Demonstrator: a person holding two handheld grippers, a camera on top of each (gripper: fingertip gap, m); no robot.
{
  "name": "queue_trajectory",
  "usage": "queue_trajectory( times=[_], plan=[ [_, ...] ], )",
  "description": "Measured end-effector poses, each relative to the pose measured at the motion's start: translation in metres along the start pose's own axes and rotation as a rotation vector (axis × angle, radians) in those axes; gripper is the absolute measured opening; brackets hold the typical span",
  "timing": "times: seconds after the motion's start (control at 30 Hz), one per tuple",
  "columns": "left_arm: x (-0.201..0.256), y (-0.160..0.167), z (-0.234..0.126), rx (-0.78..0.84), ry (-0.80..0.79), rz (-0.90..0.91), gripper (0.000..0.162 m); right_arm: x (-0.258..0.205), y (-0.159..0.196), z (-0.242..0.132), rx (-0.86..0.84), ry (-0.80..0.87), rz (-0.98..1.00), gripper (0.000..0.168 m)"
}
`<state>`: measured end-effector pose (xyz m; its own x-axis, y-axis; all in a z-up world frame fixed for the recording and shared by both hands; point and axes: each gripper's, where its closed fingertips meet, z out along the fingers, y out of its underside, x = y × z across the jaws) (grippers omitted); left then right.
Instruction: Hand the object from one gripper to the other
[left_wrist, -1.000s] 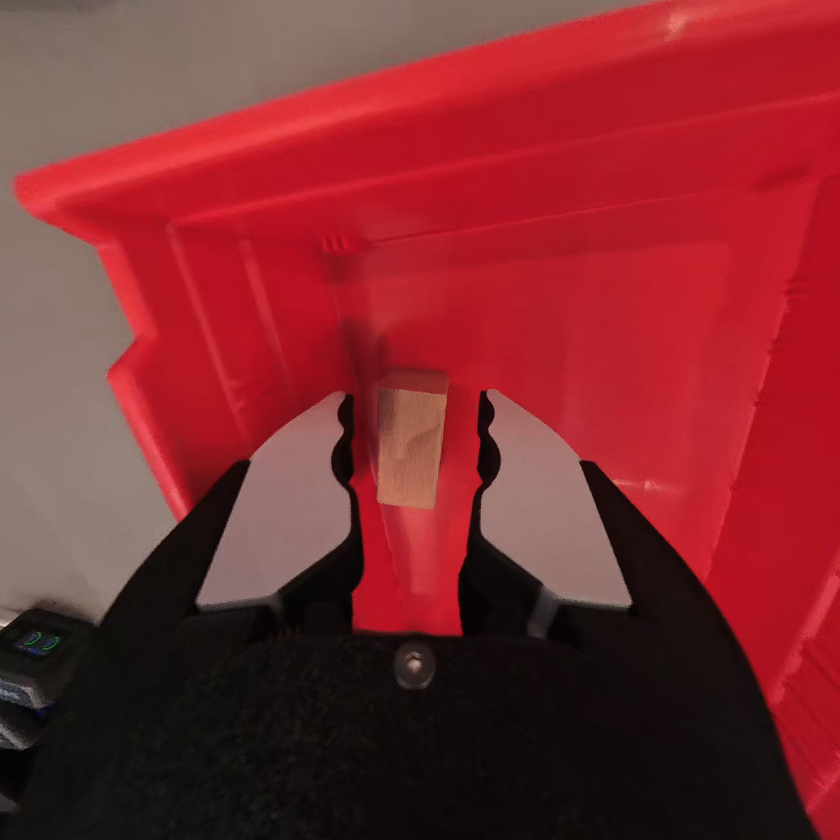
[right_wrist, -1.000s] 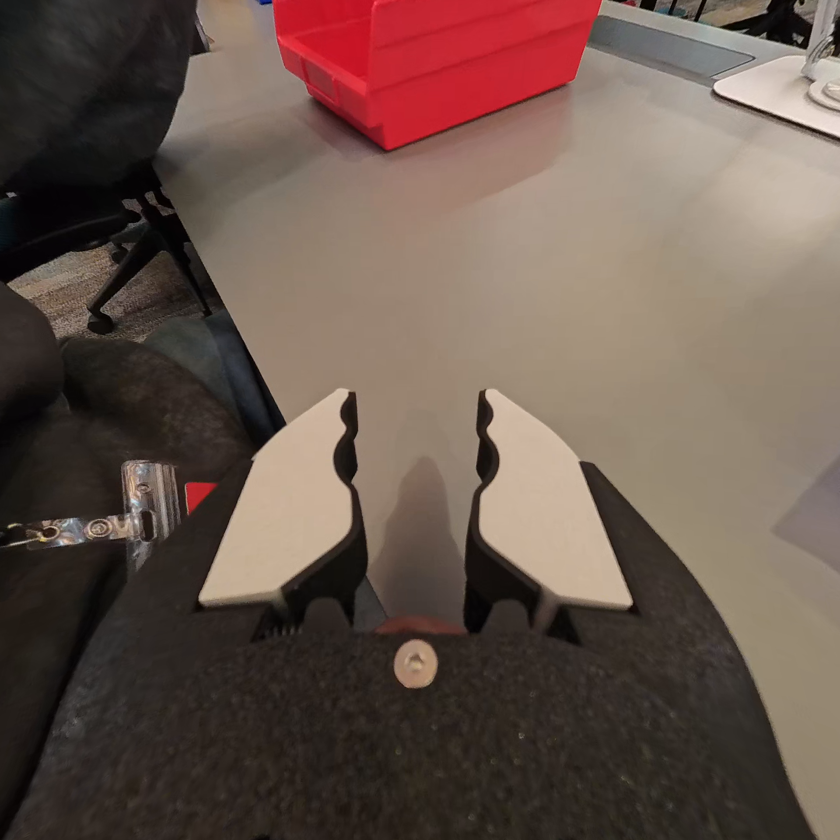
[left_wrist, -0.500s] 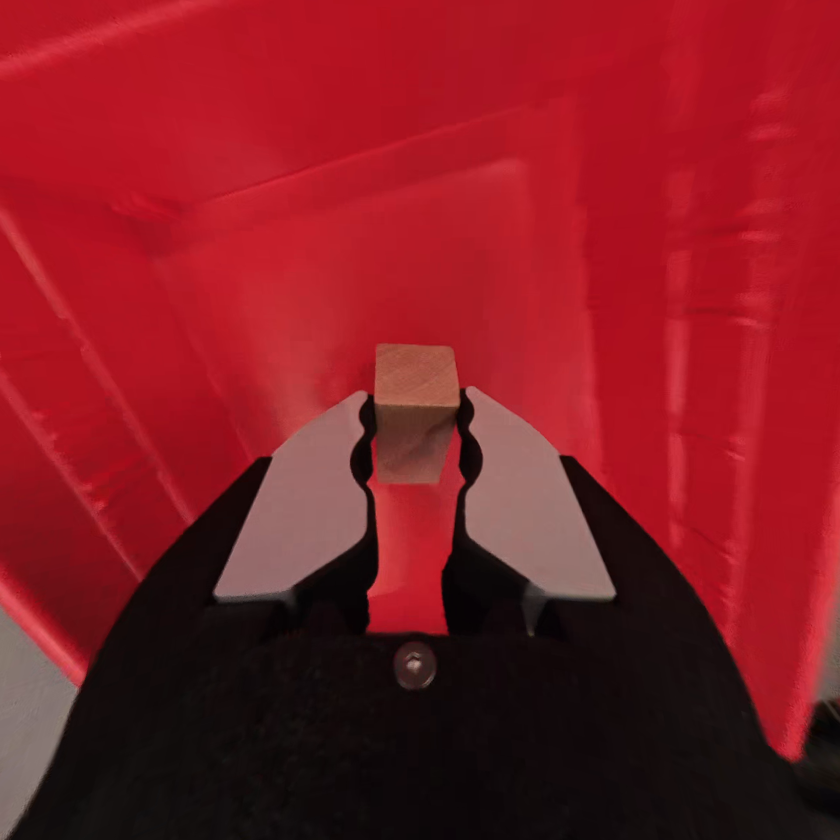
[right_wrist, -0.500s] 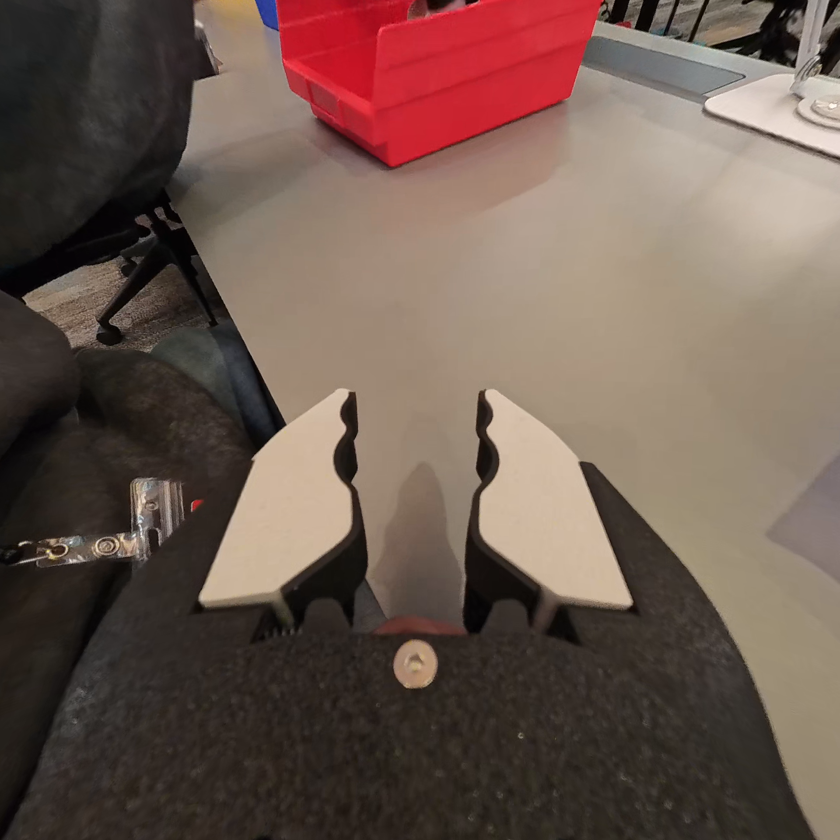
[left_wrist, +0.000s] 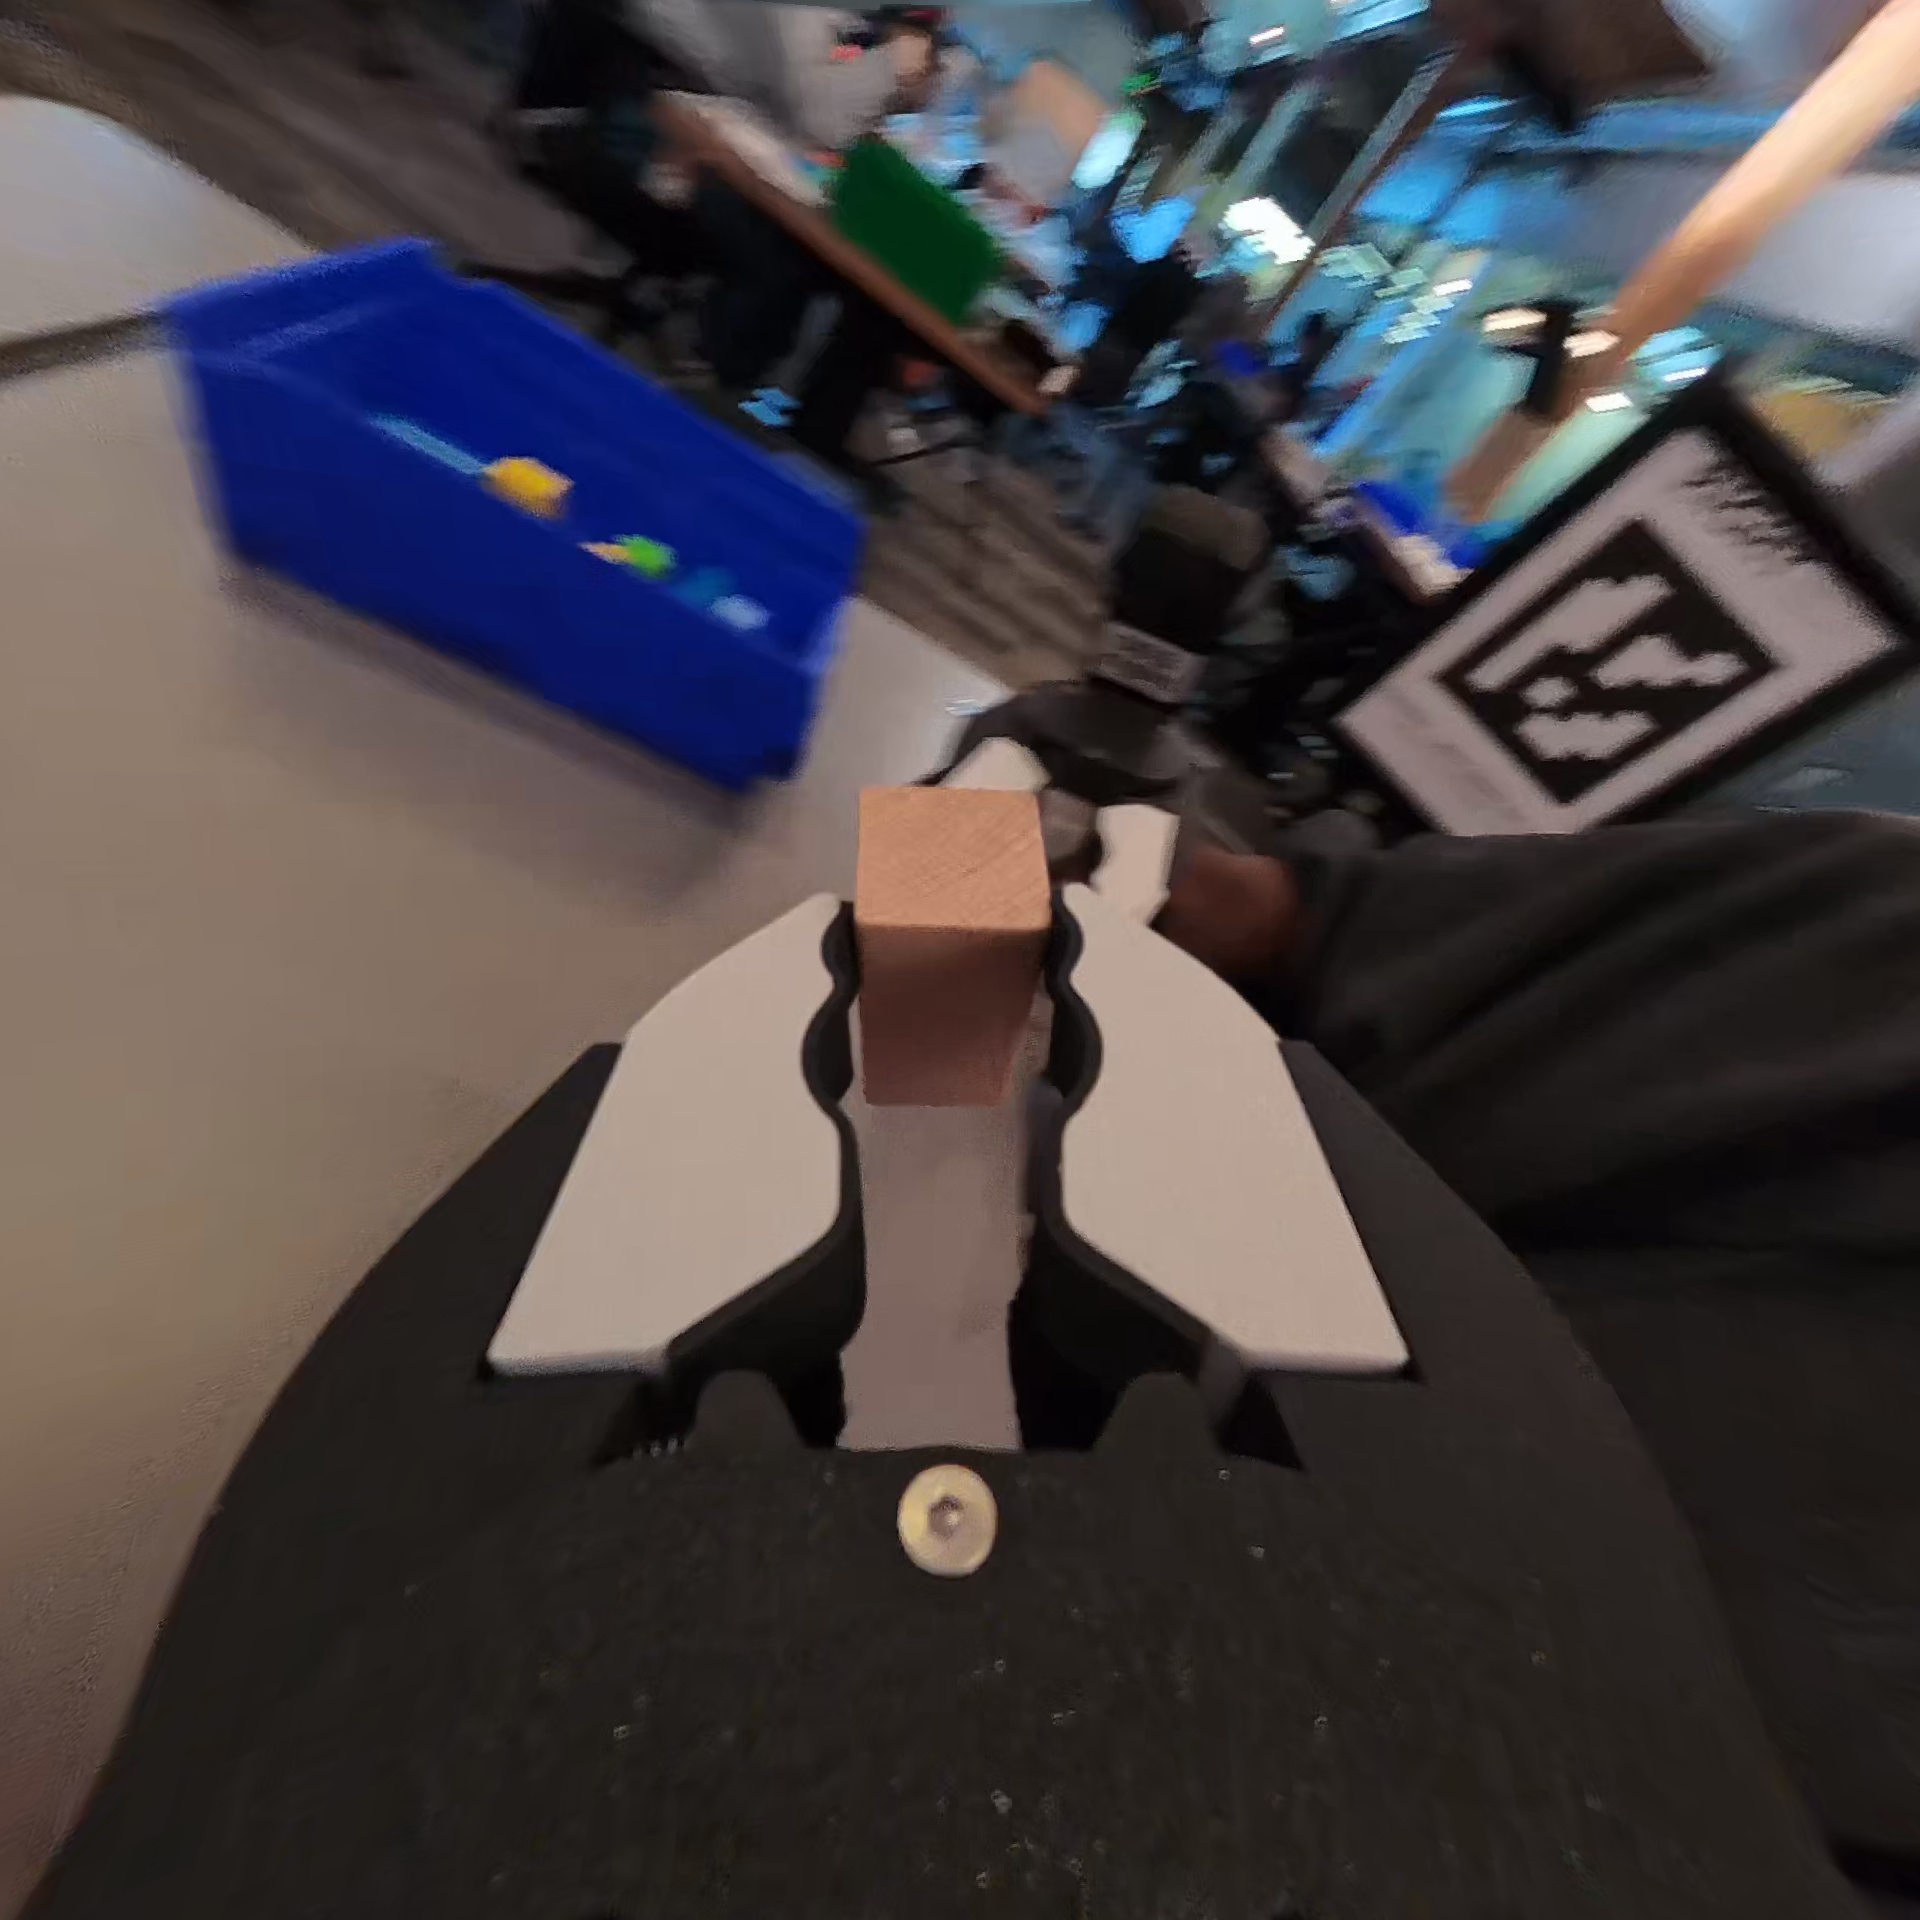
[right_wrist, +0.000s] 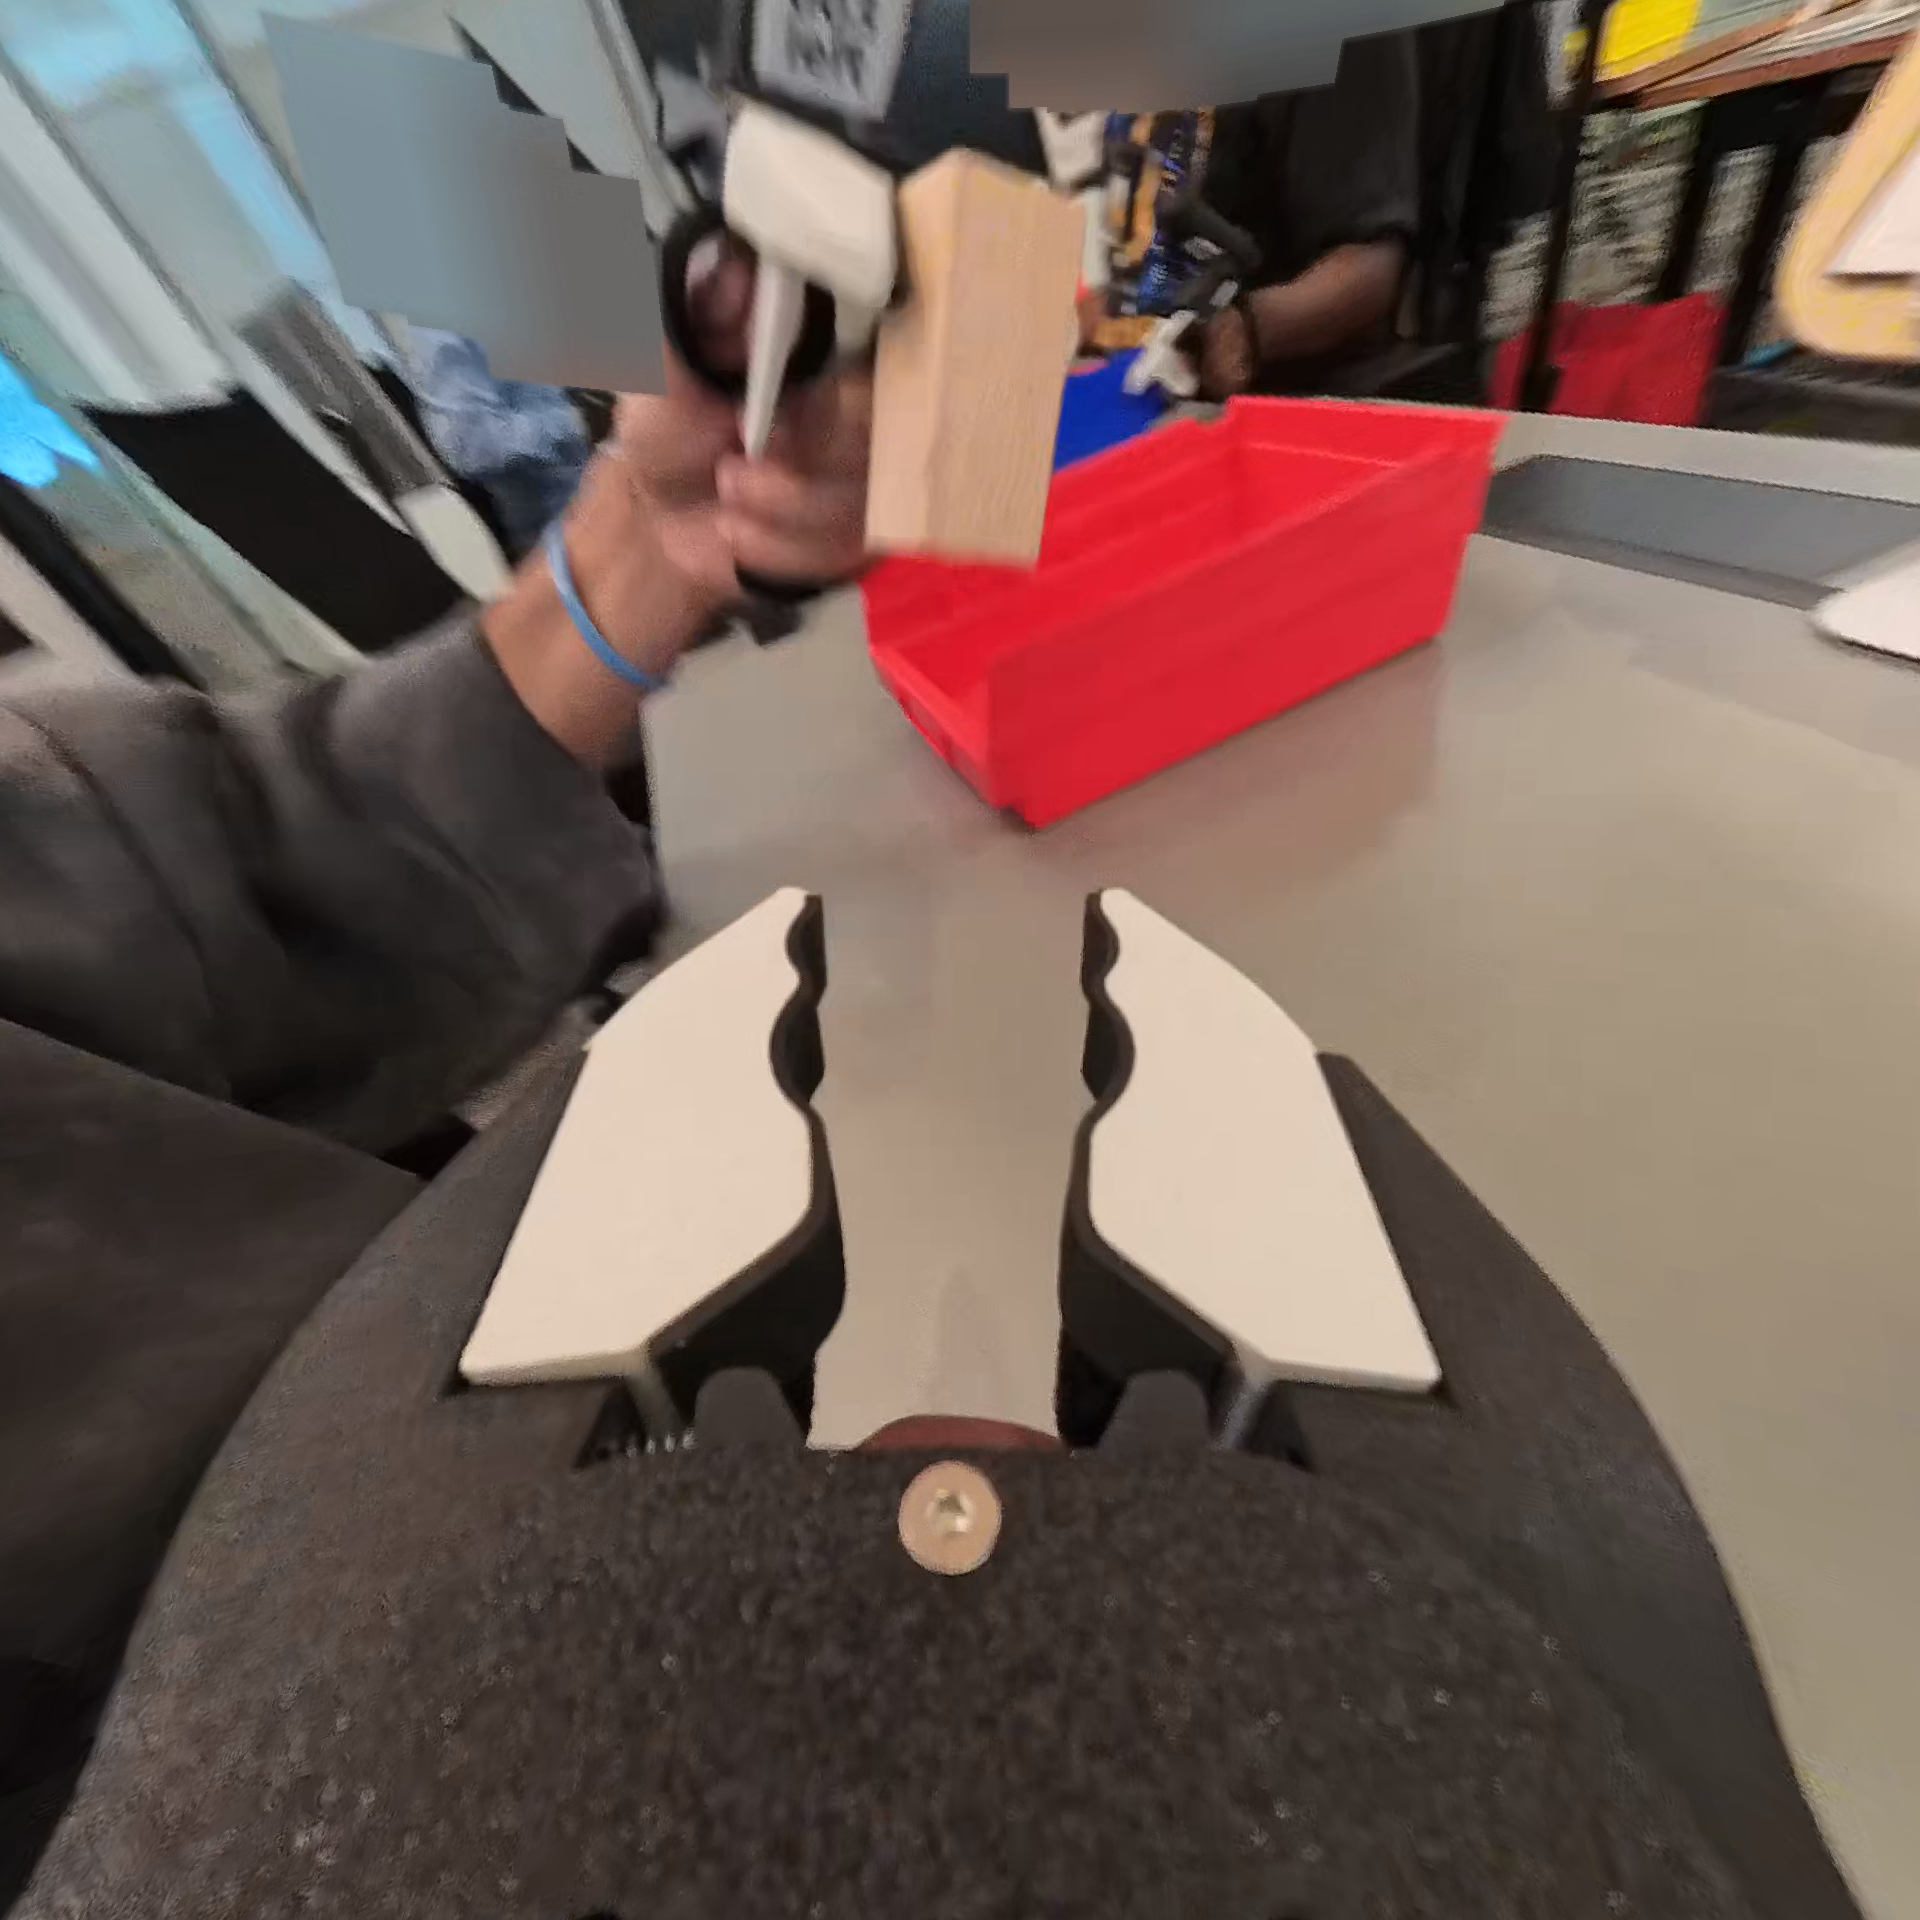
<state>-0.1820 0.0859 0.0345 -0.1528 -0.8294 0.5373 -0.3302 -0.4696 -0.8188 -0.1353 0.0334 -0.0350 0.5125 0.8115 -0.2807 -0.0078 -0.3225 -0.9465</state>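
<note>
The left gripper (left_wrist: 951, 935) pinched a wooden block (left_wrist: 948, 951) aloft above the grey table (right_wrist: 1455, 935), near a red bin (right_wrist: 1195, 613), while the right gripper (right_wrist: 951, 925) waited with fingers spread, empty.

There are two grippers: the left gripper (left_wrist: 951, 935) and the right gripper (right_wrist: 951, 925). There is one wooden block (left_wrist: 948, 951). Two bins sit on the tabletop (right_wrist: 1558, 883): one red bin (right_wrist: 1195, 644) and one blue bin (left_wrist: 499, 520).

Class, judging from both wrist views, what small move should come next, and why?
Probably raise the open right tongs toward the wooden block. The left tongs grip it in the air above the grey table, while the right tongs hold nothing.
</note>
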Motion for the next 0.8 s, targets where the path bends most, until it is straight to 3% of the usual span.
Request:
queue_trajectory(
  times=[0.1,0.17,0.2,0.23,0.4,0.5,0.6,0.67,0.73,0.8],
  plan=[
    [0.025,0.014,0.03,0.012,0.11,-0.02,0.034,-0.022,-0.022,0.014,0.059,-0.196,0.155,0.047],
    [0.032,0.028,0.044,-0.006,0.125,-0.01,0.034,-0.025,-0.027,0.018,0.098,-0.24,0.234,0.047],
    [0.03,0.036,0.05,-0.021,0.101,0.001,0.034,-0.025,-0.025,0.019,0.113,-0.252,0.258,0.045],
    [0.028,0.043,0.055,-0.033,0.076,0.001,0.034,-0.028,-0.021,0.018,0.105,-0.287,0.278,0.033],
    [0.014,0.067,0.062,-0.008,-0.052,-0.042,0.034,-0.029,0.009,0.014,0.045,-0.284,0.324,0.032],
    [-0.002,0.085,0.048,0.055,-0.219,-0.025,0.062,-0.026,0.015,0.01,0.006,-0.249,0.285,0.032],
    [-0.01,0.112,0.028,0.104,-0.329,-0.027,0.055,-0.009,-0.004,-0.015,-0.016,-0.127,0.165,0.032],
    [-0.011,0.134,0.019,0.125,-0.368,-0.05,0.05,0.019,-0.039,-0.054,0.034,0.026,0.095,0.032],
    [-0.012,0.157,0.014,0.102,-0.377,-0.09,0.049,0.069,-0.067,-0.107,0.039,0.299,0.028,0.032],
    [-0.014,0.166,0.01,0.088,-0.403,-0.103,0.048,0.129,-0.071,-0.163,-0.059,0.602,0.007,0.032]
  ],
)
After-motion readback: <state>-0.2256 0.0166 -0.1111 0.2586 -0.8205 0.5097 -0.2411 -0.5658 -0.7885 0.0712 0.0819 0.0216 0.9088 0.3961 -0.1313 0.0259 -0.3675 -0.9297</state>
